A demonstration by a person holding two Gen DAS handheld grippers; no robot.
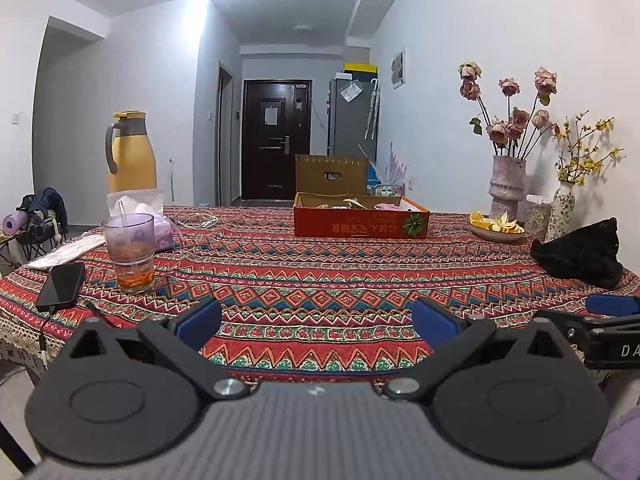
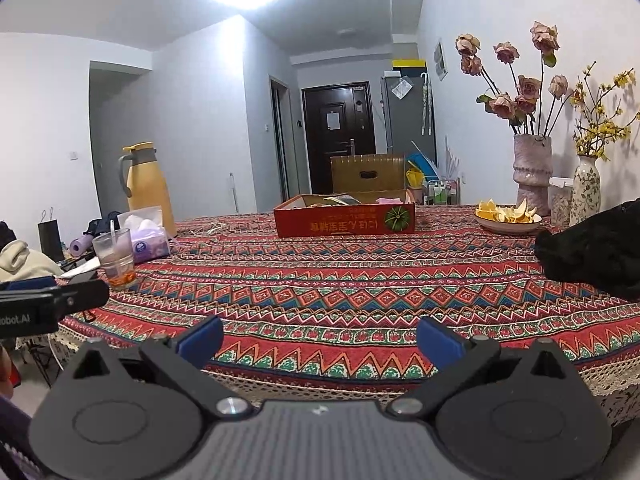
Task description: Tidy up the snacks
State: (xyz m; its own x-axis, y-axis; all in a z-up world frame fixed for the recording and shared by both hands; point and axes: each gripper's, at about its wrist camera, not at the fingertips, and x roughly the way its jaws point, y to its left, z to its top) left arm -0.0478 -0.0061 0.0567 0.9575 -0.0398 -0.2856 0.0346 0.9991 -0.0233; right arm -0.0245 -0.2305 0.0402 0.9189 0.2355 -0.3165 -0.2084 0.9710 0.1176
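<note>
A shallow red cardboard box [image 1: 360, 222] [image 2: 344, 220] with snack packets inside sits at the far middle of the patterned table. Its contents are mostly hidden by the box wall. My left gripper [image 1: 316, 326] hovers over the table's near edge, open, with nothing between its blue pads. My right gripper [image 2: 320, 344] is also open and empty above the near edge. The right gripper's tip shows at the right edge of the left wrist view [image 1: 612, 306], and the left gripper's tip [image 2: 52, 300] at the left of the right wrist view.
A glass with a straw [image 1: 130, 254] [image 2: 116, 258], a phone [image 1: 62, 286], a tissue pack [image 1: 160, 228] and a yellow jug [image 1: 130, 152] stand on the left. A black cloth [image 1: 580, 254], a plate of peels [image 1: 496, 226] and flower vases [image 1: 506, 184] are on the right.
</note>
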